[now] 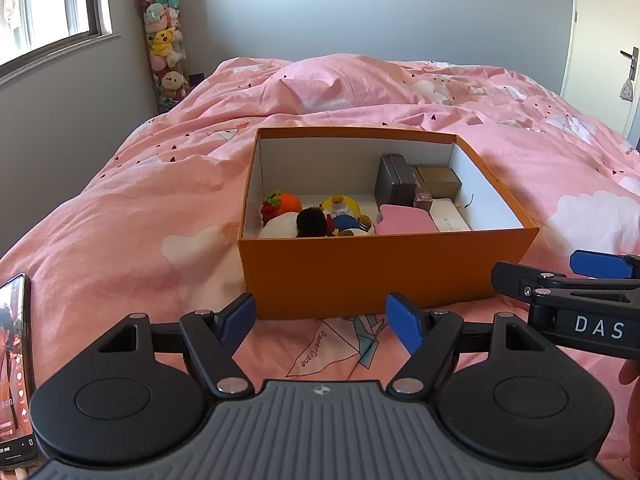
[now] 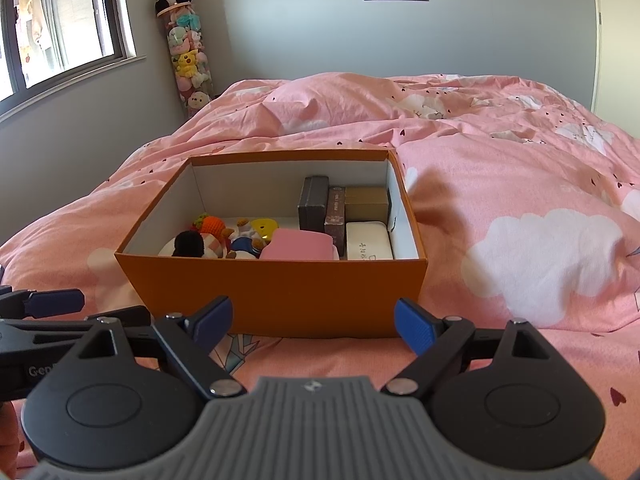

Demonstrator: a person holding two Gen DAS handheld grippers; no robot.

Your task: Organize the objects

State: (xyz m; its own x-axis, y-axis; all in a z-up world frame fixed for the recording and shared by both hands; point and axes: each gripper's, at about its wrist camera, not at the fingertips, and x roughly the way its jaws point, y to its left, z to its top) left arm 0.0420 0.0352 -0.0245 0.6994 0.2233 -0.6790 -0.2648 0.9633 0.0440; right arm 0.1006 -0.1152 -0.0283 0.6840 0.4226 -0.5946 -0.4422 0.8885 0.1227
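An orange cardboard box (image 1: 372,268) (image 2: 280,284) sits open on the pink bed. Inside it lie small toys at the left, among them a knitted orange fruit (image 1: 286,203) (image 2: 212,224), a pink case (image 1: 404,220) (image 2: 298,249), a white case (image 1: 450,216) (image 2: 366,240) and dark and gold boxes (image 1: 396,182) (image 2: 314,202) at the back right. My left gripper (image 1: 320,322) is open and empty in front of the box's near wall. My right gripper (image 2: 312,326) is open and empty beside it, also in front of the box.
A pink duvet (image 1: 120,216) (image 2: 520,208) covers the bed. A phone (image 1: 14,364) with a lit screen lies at the near left. A clear tube of plush toys (image 1: 166,44) (image 2: 186,52) stands in the far corner by the window. A door (image 1: 604,40) is at the right.
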